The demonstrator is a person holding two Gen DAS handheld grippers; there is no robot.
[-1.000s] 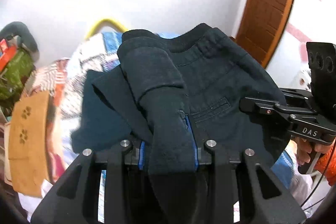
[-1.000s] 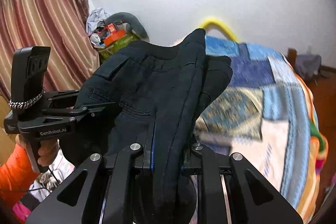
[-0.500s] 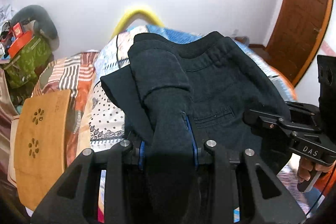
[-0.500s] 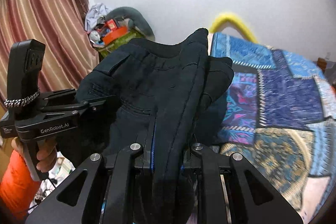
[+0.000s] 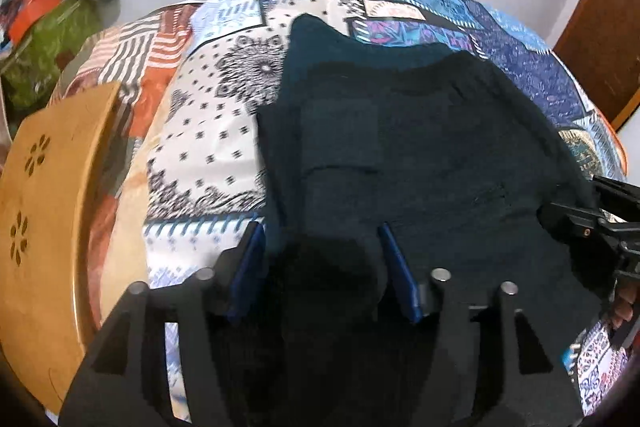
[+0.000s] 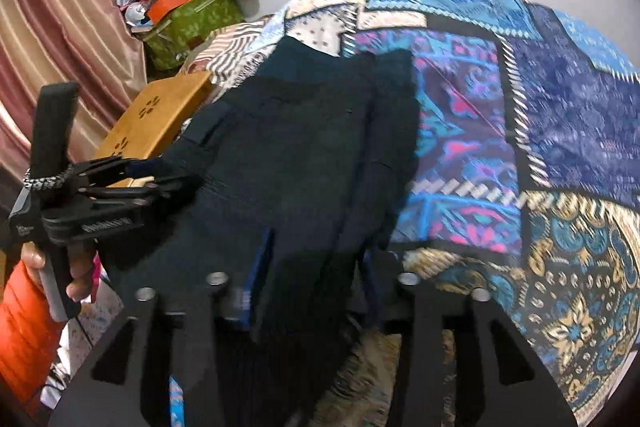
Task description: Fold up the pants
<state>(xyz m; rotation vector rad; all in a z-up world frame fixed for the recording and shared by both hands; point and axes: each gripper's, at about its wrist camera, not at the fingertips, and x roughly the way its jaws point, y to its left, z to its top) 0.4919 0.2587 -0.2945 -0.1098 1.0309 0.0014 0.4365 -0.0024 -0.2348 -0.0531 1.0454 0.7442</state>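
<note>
The dark navy pants lie spread over the patchwork bedspread, folded with a back pocket facing up. My left gripper has its blue pads apart, with a thick fold of the pants between them. In the right wrist view the pants run forward from my right gripper, whose jaws also stand apart around a bunch of the cloth. The left gripper shows at the left of that view, the right gripper at the right edge of the left view.
A wooden board with flower cut-outs stands left of the bed. A green bag with clutter and a striped curtain are at the back left. A brown door is at the right. A white wall is behind.
Both grippers have tipped down and lowered the pants onto the bedspread. Both pairs of jaws have widened around the cloth.
</note>
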